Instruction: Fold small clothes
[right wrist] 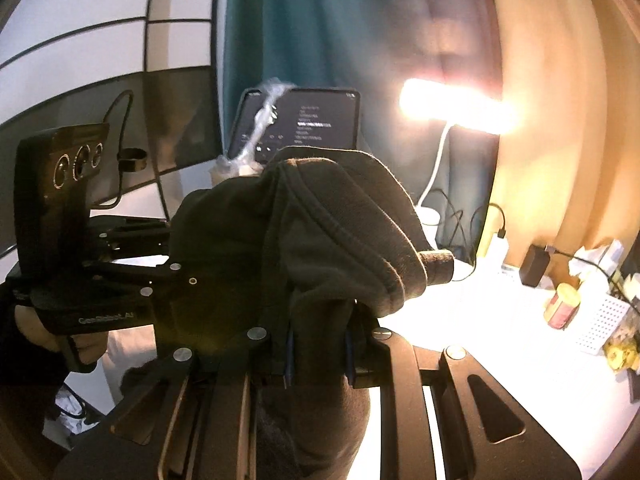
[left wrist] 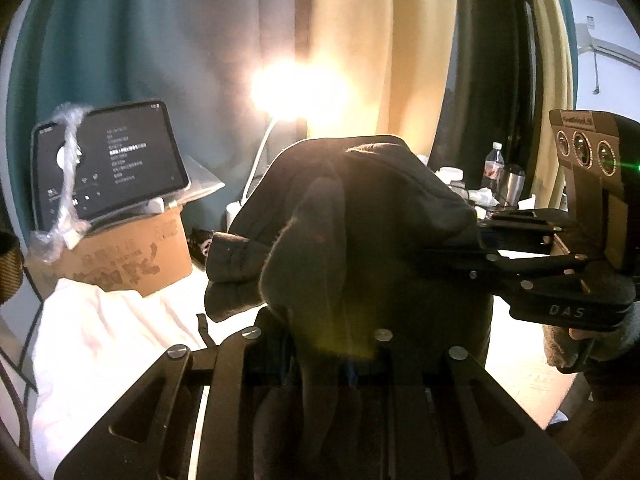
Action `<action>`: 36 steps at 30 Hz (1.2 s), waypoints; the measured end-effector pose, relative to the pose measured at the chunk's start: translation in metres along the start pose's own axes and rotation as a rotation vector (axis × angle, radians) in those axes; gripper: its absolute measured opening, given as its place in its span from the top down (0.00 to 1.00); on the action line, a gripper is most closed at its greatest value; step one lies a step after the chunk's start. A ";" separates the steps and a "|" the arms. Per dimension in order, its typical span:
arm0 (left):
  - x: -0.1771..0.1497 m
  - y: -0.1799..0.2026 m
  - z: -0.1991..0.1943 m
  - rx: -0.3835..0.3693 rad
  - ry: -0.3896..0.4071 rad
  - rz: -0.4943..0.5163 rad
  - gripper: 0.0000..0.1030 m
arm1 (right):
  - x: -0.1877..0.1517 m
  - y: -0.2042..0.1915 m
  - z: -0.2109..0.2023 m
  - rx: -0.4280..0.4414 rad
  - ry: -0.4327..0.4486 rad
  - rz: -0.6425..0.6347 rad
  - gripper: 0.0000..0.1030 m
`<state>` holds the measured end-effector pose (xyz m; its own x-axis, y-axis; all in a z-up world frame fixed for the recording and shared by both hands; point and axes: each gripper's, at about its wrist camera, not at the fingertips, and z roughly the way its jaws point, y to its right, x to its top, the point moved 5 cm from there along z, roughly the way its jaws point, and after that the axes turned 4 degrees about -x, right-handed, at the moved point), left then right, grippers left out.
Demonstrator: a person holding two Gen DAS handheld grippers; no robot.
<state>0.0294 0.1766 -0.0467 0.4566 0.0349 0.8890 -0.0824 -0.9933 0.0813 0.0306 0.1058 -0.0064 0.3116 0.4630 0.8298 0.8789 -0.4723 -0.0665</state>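
Dark garment [left wrist: 372,216] bunched, lifted off table [left wrist: 100,332], unfolded; left gripper [left wrist: 344,360] at 6 o'clock, right gripper [right wrist: 320,352] fingers clamp it.

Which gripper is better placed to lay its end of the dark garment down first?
Neither clearly. The left gripper and right gripper both have their fingers shut on the dark garment, held bunched above the white surface. Perhaps left, with bare surface showing beside it.

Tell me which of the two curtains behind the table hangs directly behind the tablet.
The teal curtain: the tablet stands against it, while the cream curtain hangs farther right, past the lit lamp.
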 end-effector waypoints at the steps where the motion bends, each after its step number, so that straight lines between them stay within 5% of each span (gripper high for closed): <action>1: -0.001 -0.001 0.002 -0.001 -0.004 -0.003 0.82 | -0.001 0.003 0.006 0.001 -0.008 0.008 0.81; 32: -0.047 -0.070 0.122 -0.007 -0.315 -0.159 0.82 | -0.074 0.072 0.167 0.107 -0.333 0.269 0.81; 36: -0.051 -0.078 0.133 -0.010 -0.352 -0.194 0.81 | -0.081 0.082 0.175 0.112 -0.360 0.306 0.63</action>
<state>0.1302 0.2375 -0.1584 0.7402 0.1801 0.6479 0.0276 -0.9708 0.2384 0.1410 0.1609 -0.1762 0.6494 0.5552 0.5196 0.7550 -0.5525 -0.3532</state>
